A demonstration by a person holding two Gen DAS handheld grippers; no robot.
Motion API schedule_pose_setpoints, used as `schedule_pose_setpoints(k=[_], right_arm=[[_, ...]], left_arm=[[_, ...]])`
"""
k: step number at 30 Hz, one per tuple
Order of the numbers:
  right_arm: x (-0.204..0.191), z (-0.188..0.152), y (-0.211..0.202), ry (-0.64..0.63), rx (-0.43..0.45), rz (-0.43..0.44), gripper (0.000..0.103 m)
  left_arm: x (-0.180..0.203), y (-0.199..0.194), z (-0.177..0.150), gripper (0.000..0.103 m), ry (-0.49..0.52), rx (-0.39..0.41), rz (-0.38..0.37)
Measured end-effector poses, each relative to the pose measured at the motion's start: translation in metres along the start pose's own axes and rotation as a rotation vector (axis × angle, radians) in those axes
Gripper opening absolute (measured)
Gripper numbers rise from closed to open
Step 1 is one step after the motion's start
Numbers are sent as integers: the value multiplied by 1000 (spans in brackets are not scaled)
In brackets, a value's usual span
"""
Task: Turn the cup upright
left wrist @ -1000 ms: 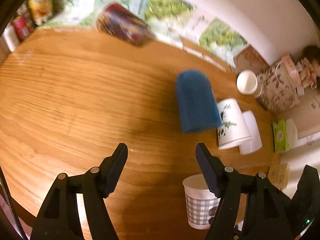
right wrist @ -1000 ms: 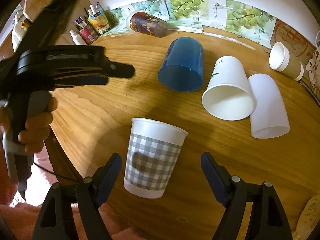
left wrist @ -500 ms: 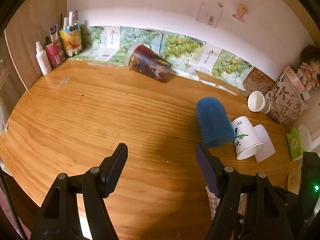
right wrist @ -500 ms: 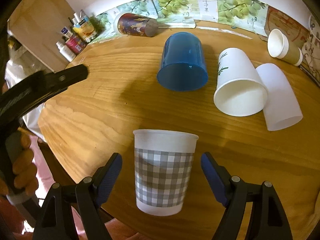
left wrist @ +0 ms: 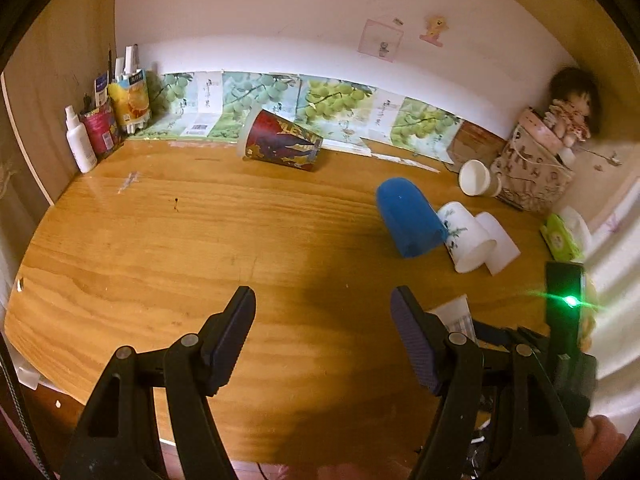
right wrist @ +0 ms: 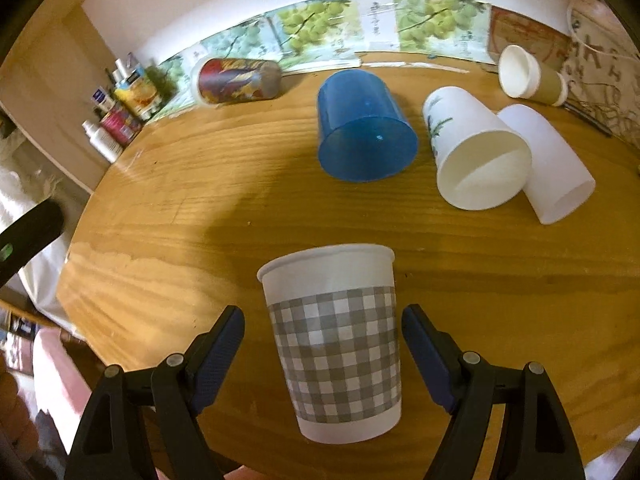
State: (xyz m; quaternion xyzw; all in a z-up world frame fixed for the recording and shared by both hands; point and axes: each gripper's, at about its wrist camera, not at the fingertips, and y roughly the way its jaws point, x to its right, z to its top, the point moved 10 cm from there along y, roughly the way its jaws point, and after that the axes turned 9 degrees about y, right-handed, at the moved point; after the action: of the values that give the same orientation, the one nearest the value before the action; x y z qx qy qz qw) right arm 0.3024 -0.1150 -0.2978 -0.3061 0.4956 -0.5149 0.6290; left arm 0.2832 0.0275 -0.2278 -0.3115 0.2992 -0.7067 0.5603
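1. Checked cup (right wrist: 334, 344) stands upright near the table (right wrist: 200, 208) front edge, between right gripper (right wrist: 322, 344) fingers; jaws spread, not touching.
2. Left gripper (left wrist: 322, 332) is open, holding nothing.
3. Right gripper should be backed off straight, w/o nudging the cup.

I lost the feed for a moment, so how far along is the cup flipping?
Done: the gray checkered cup stands upright near the table's front edge. In hand: nothing; the right gripper is open with its fingers either side of that cup, not touching, and the left gripper is open over bare wood. Left: the blue cup, leaf-print cup, plain white cup, brown-sleeved cup and red patterned cup lie on their sides.
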Motion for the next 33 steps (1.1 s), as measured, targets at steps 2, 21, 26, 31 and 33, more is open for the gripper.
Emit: schedule_pose_setpoints(k=[2,21,26,31,33], right_arm=[[2,-1,1,20,26,-18,82],[0,8,7,-60,149,-112,82],[1,12,13,-85,140,-130,72],[2,16,11,-82,153,-136,69],[1,17,10,-78,154,-129,69]], left_arm=[[0,-4,-5,74,19,-5,-25],[-3,-6,-44,74,130,-90,-59],[-4,-8,-46,74,147,-86,-50],[-1,-3,-51,74,166,-111,-52],[2,-2,-53,74,171,-115,-62]])
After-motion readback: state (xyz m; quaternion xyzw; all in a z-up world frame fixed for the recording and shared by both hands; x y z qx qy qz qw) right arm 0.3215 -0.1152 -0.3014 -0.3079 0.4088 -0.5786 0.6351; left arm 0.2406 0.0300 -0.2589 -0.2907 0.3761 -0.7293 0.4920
